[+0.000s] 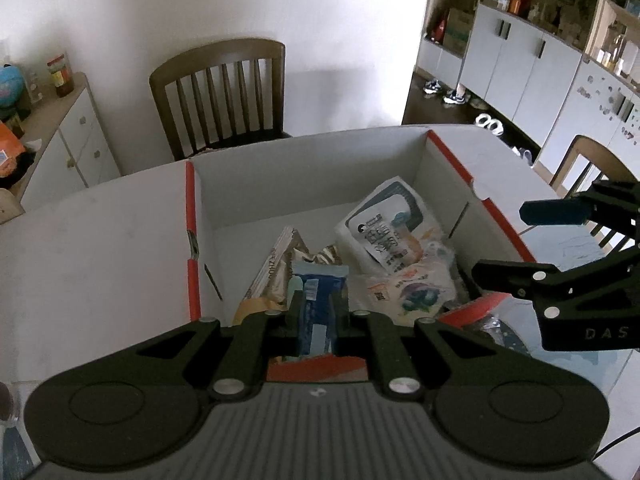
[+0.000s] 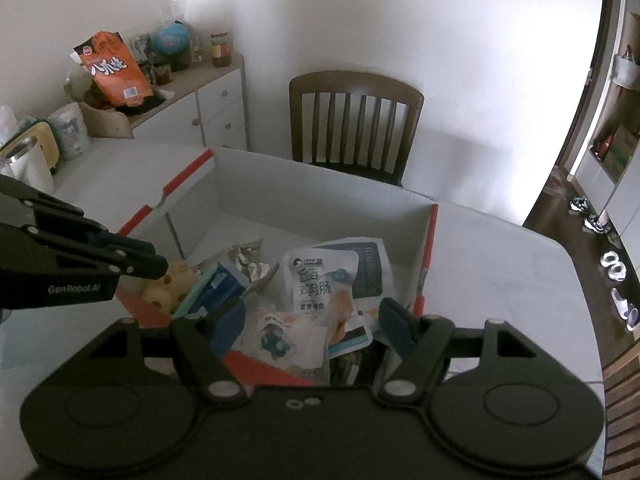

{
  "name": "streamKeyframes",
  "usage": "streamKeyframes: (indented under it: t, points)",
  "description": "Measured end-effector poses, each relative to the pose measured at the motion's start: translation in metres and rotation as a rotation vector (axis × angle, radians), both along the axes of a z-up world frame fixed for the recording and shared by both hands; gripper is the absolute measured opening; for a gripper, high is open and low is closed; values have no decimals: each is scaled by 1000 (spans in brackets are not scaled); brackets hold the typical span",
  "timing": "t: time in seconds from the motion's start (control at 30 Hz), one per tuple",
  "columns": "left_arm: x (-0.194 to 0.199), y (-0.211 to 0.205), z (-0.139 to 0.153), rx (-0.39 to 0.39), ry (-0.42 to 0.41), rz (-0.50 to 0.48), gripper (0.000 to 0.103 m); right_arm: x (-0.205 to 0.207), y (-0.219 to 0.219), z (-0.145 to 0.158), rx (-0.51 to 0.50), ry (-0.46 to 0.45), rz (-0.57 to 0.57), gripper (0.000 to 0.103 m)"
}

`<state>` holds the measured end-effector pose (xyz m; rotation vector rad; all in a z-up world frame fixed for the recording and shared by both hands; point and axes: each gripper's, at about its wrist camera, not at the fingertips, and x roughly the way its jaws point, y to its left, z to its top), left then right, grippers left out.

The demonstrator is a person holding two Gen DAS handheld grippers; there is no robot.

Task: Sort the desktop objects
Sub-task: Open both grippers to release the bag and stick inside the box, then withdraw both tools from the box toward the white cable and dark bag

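A white cardboard box (image 1: 304, 184) (image 2: 320, 188) with red edges stands open on the table. In it lie a white snack pouch with dark lettering (image 1: 384, 232) (image 2: 320, 284), a blue packet (image 1: 316, 280) (image 2: 218, 286), a silvery wrapper (image 1: 280, 264) (image 2: 248, 260), a white packet with a coloured drawing (image 1: 408, 292) (image 2: 280, 332) and a yellow lumpy item (image 2: 172, 284). My left gripper (image 1: 318, 308) (image 2: 156, 264) hovers shut over the box's near left corner, holding nothing. My right gripper (image 2: 310, 320) (image 1: 516, 244) hangs open above the near right side, nothing between its fingers.
The box sits on a white table (image 1: 80, 248) (image 2: 500, 264). A wooden chair (image 1: 224, 92) (image 2: 356, 120) stands behind it. A sideboard (image 2: 216, 108) with an orange bag (image 2: 112, 68) and jars is at the back left. A paper roll (image 2: 72, 132) stands at the table's left end.
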<state>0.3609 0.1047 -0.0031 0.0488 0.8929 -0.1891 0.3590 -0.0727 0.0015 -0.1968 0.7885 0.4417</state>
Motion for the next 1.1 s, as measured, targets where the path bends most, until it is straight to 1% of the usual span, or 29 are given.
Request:
streamKeyframes:
  t: [0.17,0.53,0.8,0.83,0.9,0.93,0.97,1.0,1.1]
  points:
    - [-13,2,7,-12,-11,3,10,-13,-5,8,11,-5,1,74]
    - [-41,-1,14,-4,-34,-20,10,-40,-9,19,27,-13,4,74]
    - [-59,0,13,-3,-36,-28,14,-58,-13,22,36,-18,-6,75]
    - [-62,1,13,-4,-38,-30,16,-60,-15,22,37,-18,-9,75]
    - [-66,2,13,-6,-42,-34,34,-64,-17,22,38,-21,-17,75]
    - [-68,3,13,-8,-47,-36,39,-65,-18,23,38,-23,-20,75]
    - [-70,4,14,-14,-53,-37,48,-66,-20,23,36,-25,-25,75]
    - [-72,4,14,-20,-55,-39,50,-68,-21,23,34,-28,-31,75]
    - [-76,3,13,-22,-57,-50,50,-71,-27,23,34,-30,-52,75]
